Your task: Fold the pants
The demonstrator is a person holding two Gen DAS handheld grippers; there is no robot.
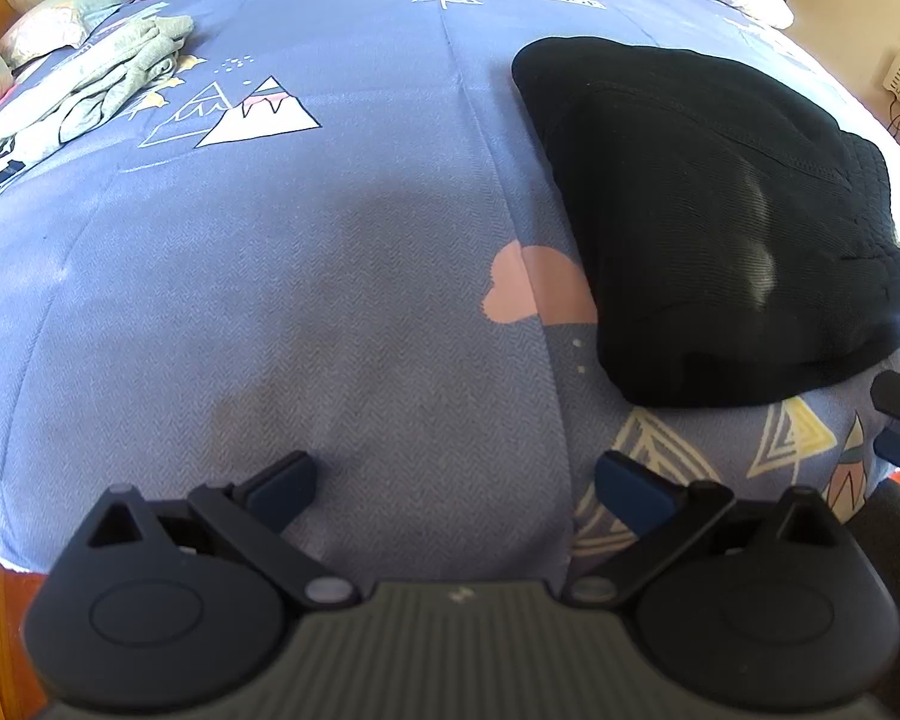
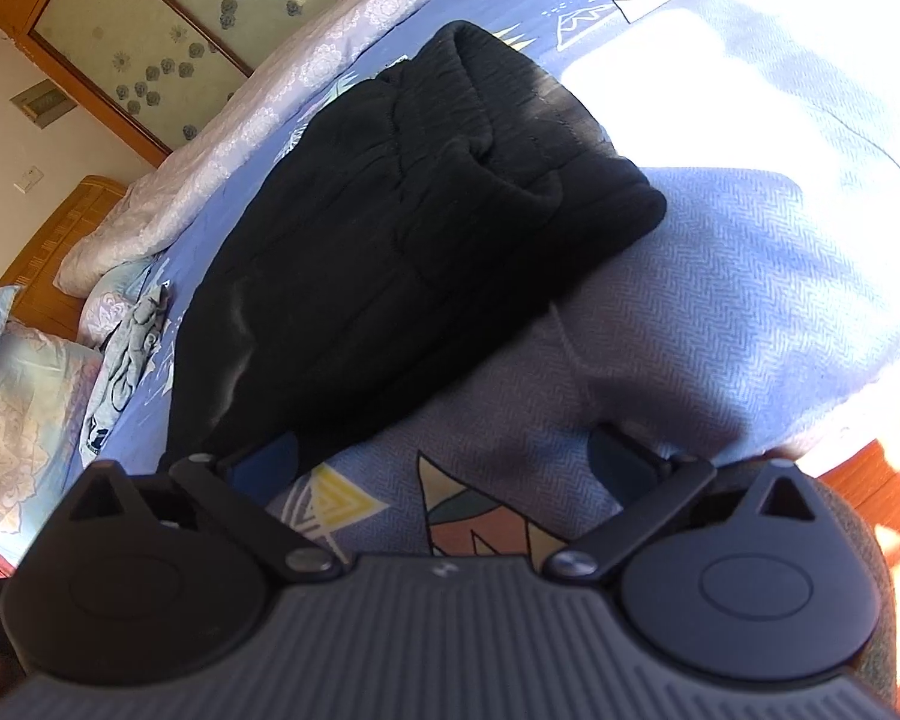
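Left wrist view: left claw [image 1: 455,480] released at bottom centre, above blue bedspread [image 1: 330,276]; folded black pants [image 1: 708,222] right of centre; grey garment [image 1: 120,84] upper left. Right wrist view: right claw [image 2: 444,462] released, empty, bottom centre; pants [image 2: 402,240] mid-frame.

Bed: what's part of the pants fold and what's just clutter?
Job:
black pants, folded on the bedspread
left gripper, open, empty
right gripper, open, empty

Lying about:
grey garment, far corner
pillow
white quilt along the far edge
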